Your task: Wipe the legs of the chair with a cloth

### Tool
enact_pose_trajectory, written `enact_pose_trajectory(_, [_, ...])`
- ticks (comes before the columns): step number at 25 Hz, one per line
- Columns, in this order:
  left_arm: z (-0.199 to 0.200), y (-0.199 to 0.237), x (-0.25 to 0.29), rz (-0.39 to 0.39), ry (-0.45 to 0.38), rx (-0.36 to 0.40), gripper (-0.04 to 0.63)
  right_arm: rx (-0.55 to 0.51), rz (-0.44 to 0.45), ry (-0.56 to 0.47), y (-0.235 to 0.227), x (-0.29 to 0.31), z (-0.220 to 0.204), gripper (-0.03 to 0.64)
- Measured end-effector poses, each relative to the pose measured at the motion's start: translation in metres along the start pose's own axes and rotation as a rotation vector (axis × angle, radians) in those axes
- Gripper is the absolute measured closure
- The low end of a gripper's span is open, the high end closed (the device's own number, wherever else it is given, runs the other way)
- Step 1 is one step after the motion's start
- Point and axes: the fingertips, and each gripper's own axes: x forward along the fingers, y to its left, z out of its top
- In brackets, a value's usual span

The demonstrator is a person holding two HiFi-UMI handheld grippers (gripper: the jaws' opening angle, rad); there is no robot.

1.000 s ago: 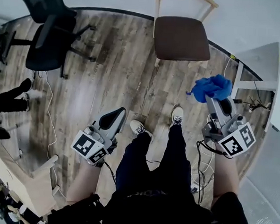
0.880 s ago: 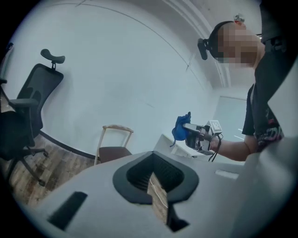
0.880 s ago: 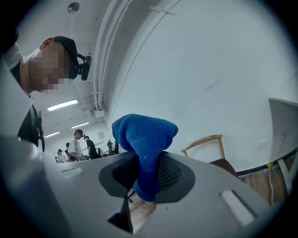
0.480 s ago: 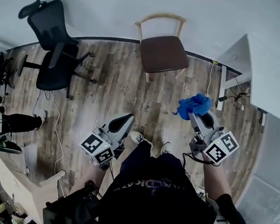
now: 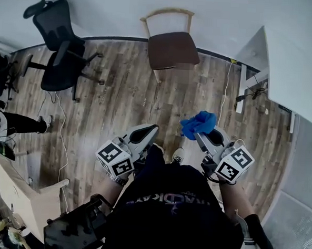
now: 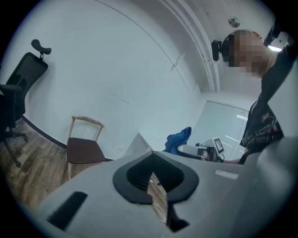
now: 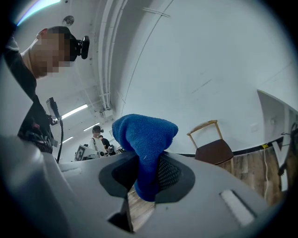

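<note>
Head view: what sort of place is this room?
Probably an office or lab workroom: a black mesh swivel office chair, a white desk with cables beside it on the wood-plank floor, and a wooden chair with a brown seat.

From the head view we lose most of the chair's [image 5: 171, 47] legs under its seat; part of the cloth [image 7: 145, 139] sits unseen between the right gripper's [image 7: 147, 181] fingers [image 7: 170, 174]

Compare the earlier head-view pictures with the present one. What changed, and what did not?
The wooden chair now shows farther off, further left; the left gripper and right gripper have drawn closer together. Unchanged: blue cloth clamped in the right, left shut and empty.
</note>
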Motion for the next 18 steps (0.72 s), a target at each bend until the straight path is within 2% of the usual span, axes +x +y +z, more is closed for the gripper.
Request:
enact_pose_trajectory(7, [-0.031, -0.053, 0.014, -0.066, 0.037, 0.026, 0.597, 0.041, 0.001, -0.002, 0.013, -0.049, -0.028, 0.528])
enact_pose_trajectory(11, [-0.045, -0.056, 0.032, -0.084, 0.068, -0.001, 0.597, 0.06, 0.011, 0.045, 0.009, -0.052, -0.044, 0.528])
enact_pose_trajectory(18, [-0.051, -0.063, 0.039, -0.11, 0.086, -0.009, 0.597, 0.065, -0.011, 0.043, 0.009, -0.066, -0.048, 0.528])
